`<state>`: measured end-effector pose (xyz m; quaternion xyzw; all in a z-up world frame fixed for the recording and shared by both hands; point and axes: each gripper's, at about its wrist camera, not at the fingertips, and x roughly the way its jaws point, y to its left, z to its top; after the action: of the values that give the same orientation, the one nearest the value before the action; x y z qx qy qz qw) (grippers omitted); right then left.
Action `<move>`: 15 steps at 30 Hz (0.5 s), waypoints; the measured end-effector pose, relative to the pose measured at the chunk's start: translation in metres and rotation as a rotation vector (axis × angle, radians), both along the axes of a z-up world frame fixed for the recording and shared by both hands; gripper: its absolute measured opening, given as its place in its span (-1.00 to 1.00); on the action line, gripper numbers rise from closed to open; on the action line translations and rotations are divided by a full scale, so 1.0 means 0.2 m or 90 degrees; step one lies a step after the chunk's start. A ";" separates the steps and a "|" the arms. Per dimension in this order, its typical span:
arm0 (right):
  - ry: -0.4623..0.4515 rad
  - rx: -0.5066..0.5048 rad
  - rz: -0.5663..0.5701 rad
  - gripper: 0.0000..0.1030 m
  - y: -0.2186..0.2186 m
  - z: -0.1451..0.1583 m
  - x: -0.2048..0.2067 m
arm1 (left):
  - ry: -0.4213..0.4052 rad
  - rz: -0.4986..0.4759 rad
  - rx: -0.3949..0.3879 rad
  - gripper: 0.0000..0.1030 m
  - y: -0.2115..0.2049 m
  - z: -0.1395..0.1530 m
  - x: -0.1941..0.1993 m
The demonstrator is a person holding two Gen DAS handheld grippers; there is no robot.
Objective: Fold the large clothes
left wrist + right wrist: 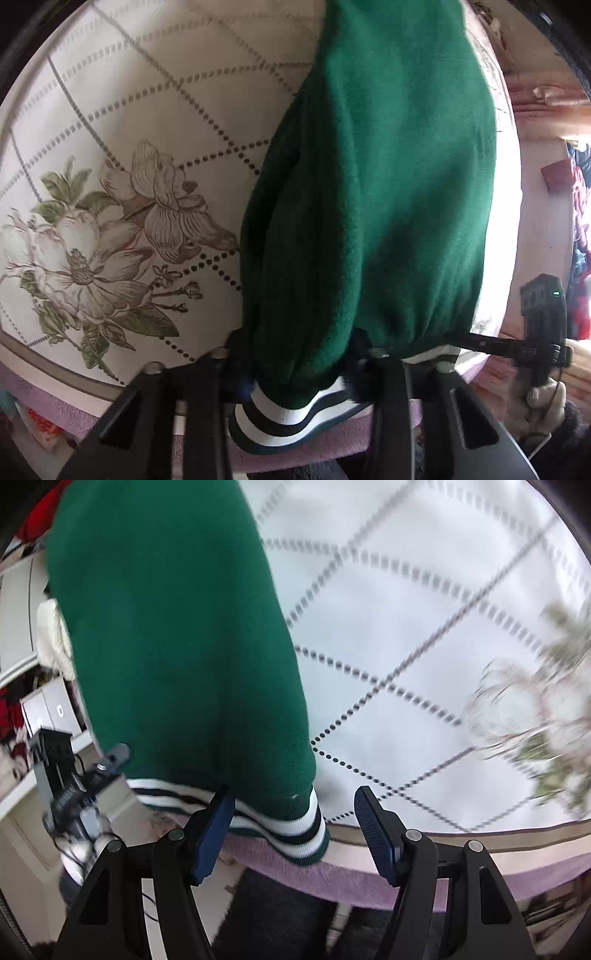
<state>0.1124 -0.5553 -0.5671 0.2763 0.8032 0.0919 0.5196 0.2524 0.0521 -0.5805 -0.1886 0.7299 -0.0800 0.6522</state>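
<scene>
A dark green fleece garment point(388, 184) with a white-and-dark striped ribbed hem point(288, 417) lies lengthwise on the bed. My left gripper point(301, 373) is shut on its near end, with fabric bunched between the fingers just above the hem. In the right wrist view the same garment point(177, 646) fills the left side. Its striped hem corner point(303, 830) sits between the jaws of my right gripper point(295, 812). That gripper stands open: the left finger point(218, 823) is at the hem and the right pad point(373, 819) is apart from it.
A white quilted bed cover point(147, 92) with a floral print point(92, 258) lies under the garment. A purple fleece blanket point(369, 882) lines the near edge. White drawers point(48, 709) and clutter stand beyond the bed, with piled clothes point(580, 221) to the side.
</scene>
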 end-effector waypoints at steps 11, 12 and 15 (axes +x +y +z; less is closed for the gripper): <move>-0.126 -0.038 -0.053 -0.83 0.00 0.38 -0.04 | -0.050 0.092 -0.115 -0.61 0.12 0.21 -0.07; -0.128 -0.040 -0.049 -0.83 -0.02 0.39 -0.04 | -0.047 0.045 -0.079 -0.61 0.07 0.16 -0.07; -0.100 -0.066 0.002 -0.83 -0.02 0.30 -0.09 | 0.017 0.013 -0.047 -0.60 0.01 -0.07 -0.09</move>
<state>0.0943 -0.5585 -0.5079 0.2398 0.7638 0.0724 0.5948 0.2344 0.0543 -0.5946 -0.2212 0.7329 -0.0977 0.6359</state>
